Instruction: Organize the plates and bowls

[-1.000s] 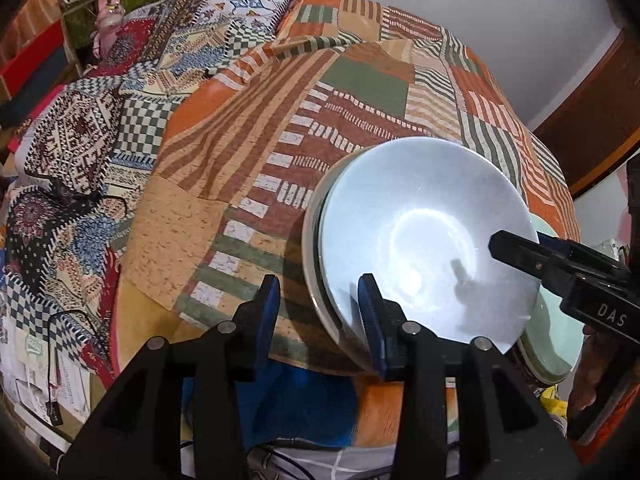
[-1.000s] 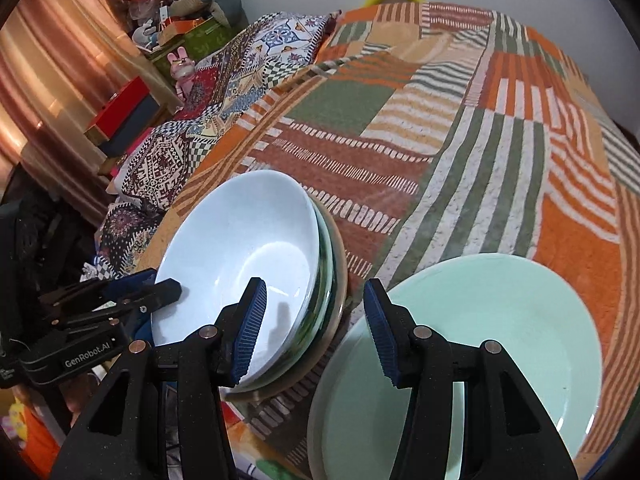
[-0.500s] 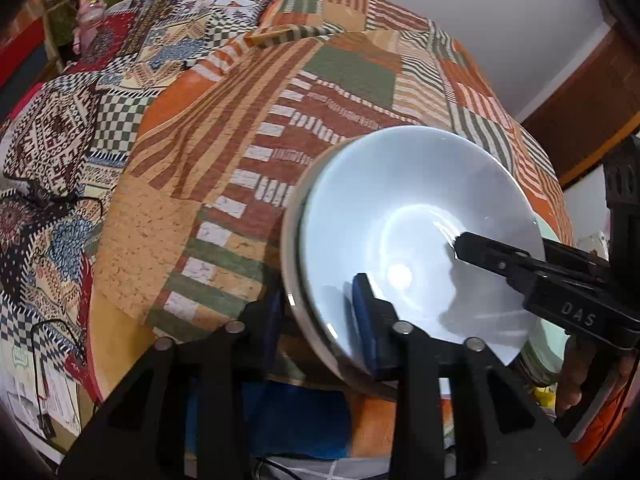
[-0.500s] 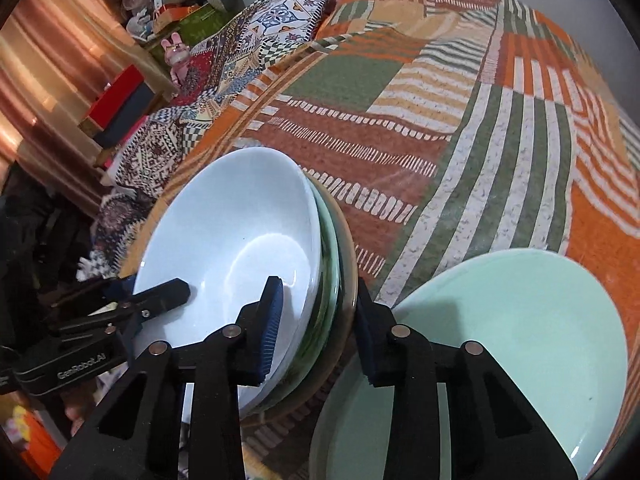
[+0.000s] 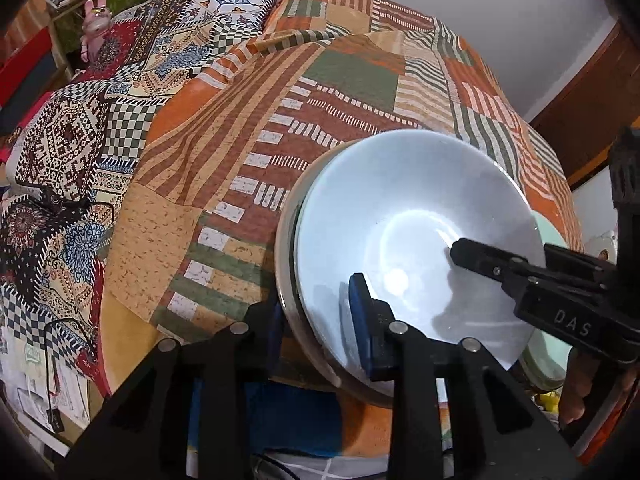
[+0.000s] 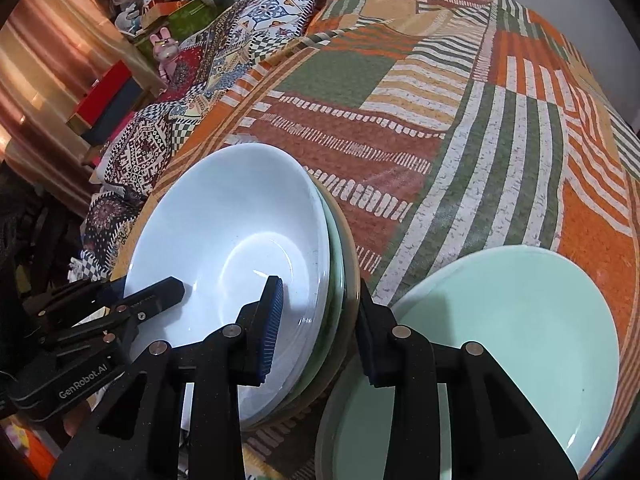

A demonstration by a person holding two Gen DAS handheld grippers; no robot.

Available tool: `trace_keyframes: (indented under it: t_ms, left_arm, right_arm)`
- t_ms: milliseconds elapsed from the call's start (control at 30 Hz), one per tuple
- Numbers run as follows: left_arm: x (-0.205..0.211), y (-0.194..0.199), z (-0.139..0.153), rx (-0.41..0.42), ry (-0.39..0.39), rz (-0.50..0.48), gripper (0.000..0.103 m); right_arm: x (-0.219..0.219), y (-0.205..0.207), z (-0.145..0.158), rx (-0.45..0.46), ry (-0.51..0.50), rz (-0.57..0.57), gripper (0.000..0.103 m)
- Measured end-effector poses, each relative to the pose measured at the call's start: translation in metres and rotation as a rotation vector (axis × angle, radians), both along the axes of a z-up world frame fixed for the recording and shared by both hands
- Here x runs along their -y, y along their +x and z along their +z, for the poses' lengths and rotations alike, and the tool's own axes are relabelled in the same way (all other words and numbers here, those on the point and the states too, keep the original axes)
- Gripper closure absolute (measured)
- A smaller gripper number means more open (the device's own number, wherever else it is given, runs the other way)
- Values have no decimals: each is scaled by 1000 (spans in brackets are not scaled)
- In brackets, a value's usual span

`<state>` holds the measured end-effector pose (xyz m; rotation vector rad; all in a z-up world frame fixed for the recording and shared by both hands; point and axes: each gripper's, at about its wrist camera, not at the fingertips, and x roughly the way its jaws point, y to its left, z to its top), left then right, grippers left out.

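A stack of bowls, a white bowl [image 5: 404, 216] on top, with green and beige ones under it, sits on the patchwork bedspread; it also shows in the right wrist view [image 6: 236, 240]. My left gripper [image 5: 316, 320] is shut on the stack's near-left rim, one finger inside the white bowl, one outside. My right gripper [image 6: 316, 328] is shut on the stack's right rim in the same way. A mint green plate [image 6: 508, 336] lies to the right of the stack, just beside my right gripper.
The striped bedspread [image 6: 440, 112] stretches away behind the dishes. A patterned quilt [image 5: 80, 140] lies to the left. Shelves with boxes and a pink rabbit toy [image 6: 164, 46] stand at the far left. The bed's near edge is just below the dishes.
Both grippers moved in over the stack's rim from opposite sides and closed on it. The stack looks slightly raised and tilted.
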<state>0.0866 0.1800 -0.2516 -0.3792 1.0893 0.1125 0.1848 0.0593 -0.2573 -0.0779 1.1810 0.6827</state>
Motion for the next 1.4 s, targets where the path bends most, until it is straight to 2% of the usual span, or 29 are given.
trace_keyframes:
  t_ms: [167, 600, 967, 1400]
  left_arm:
    - [-1, -4, 8, 7, 3, 14, 72]
    - [14, -17, 54, 96, 32, 2, 72]
    - [46, -19, 89, 167, 47, -48, 72]
    - [94, -12, 102, 185, 53, -145, 72]
  right_arm:
    - [2, -5, 6, -7, 20, -6, 72]
    - [20, -16, 45, 73, 91, -30, 72]
    - [57, -24, 71, 124, 154, -95, 72]
    - [108, -32, 83, 161, 176, -183, 72]
